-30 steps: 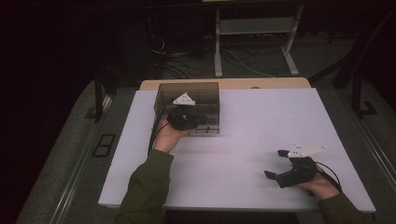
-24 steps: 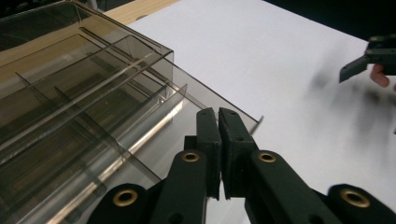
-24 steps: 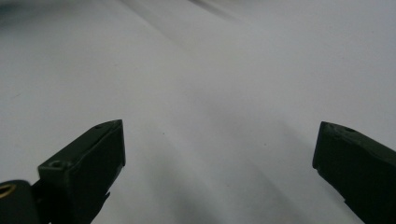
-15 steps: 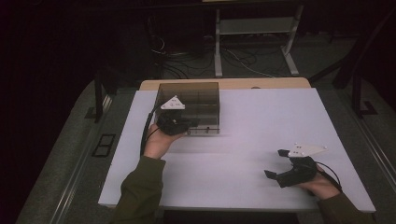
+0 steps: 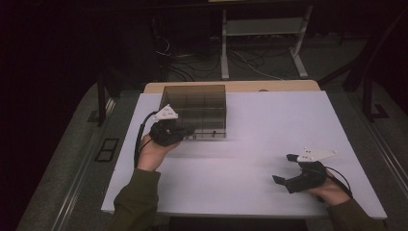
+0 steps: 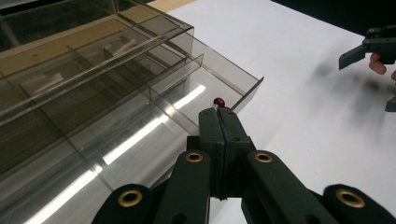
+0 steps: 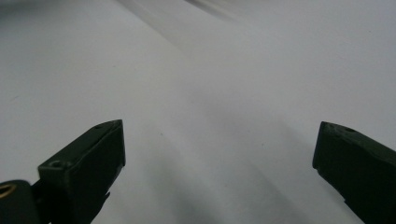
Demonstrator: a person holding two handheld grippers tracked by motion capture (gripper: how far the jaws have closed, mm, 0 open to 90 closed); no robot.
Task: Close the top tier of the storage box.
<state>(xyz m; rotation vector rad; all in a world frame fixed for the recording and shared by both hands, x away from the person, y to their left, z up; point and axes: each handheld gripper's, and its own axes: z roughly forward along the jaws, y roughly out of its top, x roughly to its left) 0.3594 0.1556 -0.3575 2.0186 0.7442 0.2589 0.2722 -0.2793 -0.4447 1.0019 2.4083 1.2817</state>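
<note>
A smoky clear plastic box (image 5: 195, 102) with inner dividers stands at the table's far left. Its low drawer (image 6: 205, 86) is slid out sideways. My left gripper (image 5: 188, 131) is at the box's front, jaws pressed flat together; in the left gripper view its tip (image 6: 218, 116) pinches a small red knob (image 6: 218, 101) on the drawer's front wall. My right gripper (image 5: 284, 168) rests near the front right of the table, open, with bare table between its jaws (image 7: 219, 154). It also appears far off in the left gripper view (image 6: 369, 77).
The white table top (image 5: 269, 130) stretches between the two hands. A wooden strip (image 5: 269, 85) runs along its far edge. Beyond it are dark floor, cables and a white metal stand (image 5: 262, 29).
My left hand has moved left and toward the person along the box's front, staying shut at the drawer. The right hand and its gripper have kept still.
</note>
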